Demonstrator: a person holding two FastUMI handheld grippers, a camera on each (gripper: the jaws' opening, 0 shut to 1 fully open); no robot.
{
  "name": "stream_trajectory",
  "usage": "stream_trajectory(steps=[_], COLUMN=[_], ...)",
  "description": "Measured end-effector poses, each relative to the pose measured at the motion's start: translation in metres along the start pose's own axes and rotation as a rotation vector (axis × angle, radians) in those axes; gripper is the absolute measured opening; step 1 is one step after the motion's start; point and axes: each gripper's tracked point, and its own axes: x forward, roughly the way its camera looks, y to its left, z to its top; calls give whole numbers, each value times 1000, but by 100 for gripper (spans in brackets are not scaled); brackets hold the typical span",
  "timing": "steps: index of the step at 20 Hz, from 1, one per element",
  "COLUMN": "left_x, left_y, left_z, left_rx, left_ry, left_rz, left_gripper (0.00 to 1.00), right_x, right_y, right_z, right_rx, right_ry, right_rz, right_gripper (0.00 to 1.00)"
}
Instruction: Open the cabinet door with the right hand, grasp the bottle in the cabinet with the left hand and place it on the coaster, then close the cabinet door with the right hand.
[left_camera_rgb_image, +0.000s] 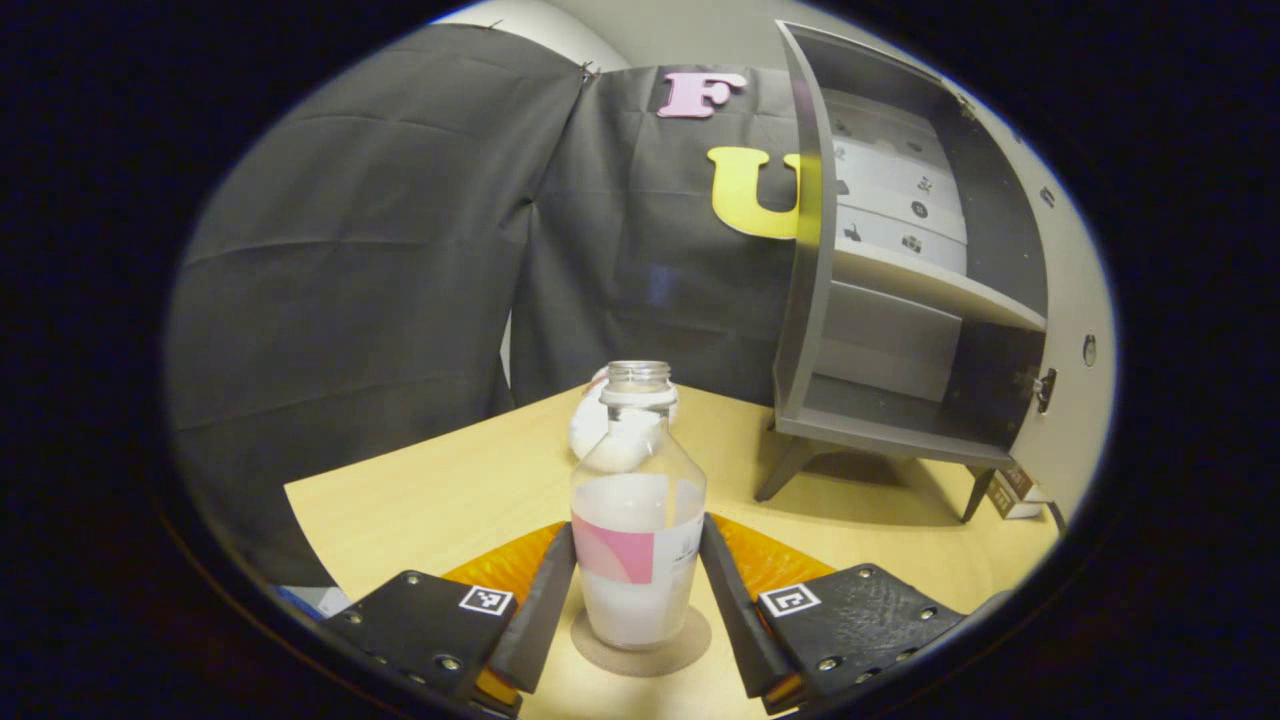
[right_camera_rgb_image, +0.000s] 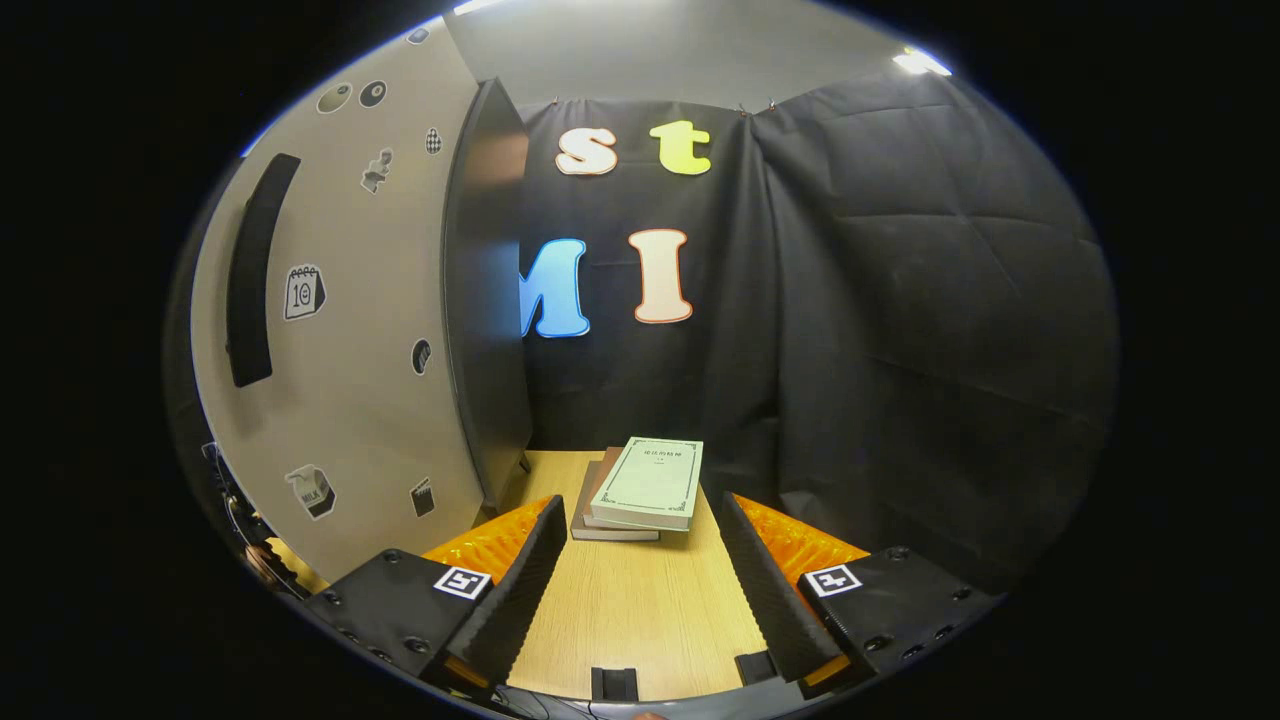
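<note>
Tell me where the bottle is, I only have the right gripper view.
Observer: The bottle stands upright on the coaster, between the fingers of the left gripper.
Operator: Is it gripped?
Observer: The fingers sit close against both its sides; I cannot tell whether they press.
Operator: Capped?
Observer: No, its neck is open.

My left gripper view sits low over the table (left_camera_rgb_image: 420, 500), right up against the bottle (left_camera_rgb_image: 637, 520), facing the open cabinet (left_camera_rgb_image: 900, 300). My right gripper view looks along the table (right_camera_rgb_image: 640, 610) past the cabinet door (right_camera_rgb_image: 330, 330) toward stacked books (right_camera_rgb_image: 640, 490)
</note>
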Motion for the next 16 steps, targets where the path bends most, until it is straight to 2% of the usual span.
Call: stream_trajectory(steps=[2,3,4,5,6,8,9,12,16], left_x=[-2,-3,-4,-6,-7,-10,-13,-17,-30], left_y=[-3,-3,-3,-4,-5,-6,-6,-16,-25], left_z=[1,-2,-2,-2,-3,-3,-1,6,40], left_rx=[7,7,5,1,-2,4,9,38,116], left_ry=[-15,-12,-12,-10,-2,2,1,-1,-63], left_rz=[-2,-1,0,-1,-6,-3,-5,-30,-30], left_gripper=[75,72,75,72,76,77,72,89,87], right_x=[-2,-2,-2,-2,-1,-1,0,0,1], right_y=[1,3,5,7,9,13,15,19,23], right_z=[3,4,5,5,5,6,6,9,16], right_rx=[-6,-4,0,2,0,-8,-9,-13,-9], right_ry=[-7,-12,-14,-16,-15,-17,-20,-27,-44], right_rz=[-3,-1,3,8,12,19,23,34,49], right_gripper=[98,98,98,98,98,98,98,98,98])
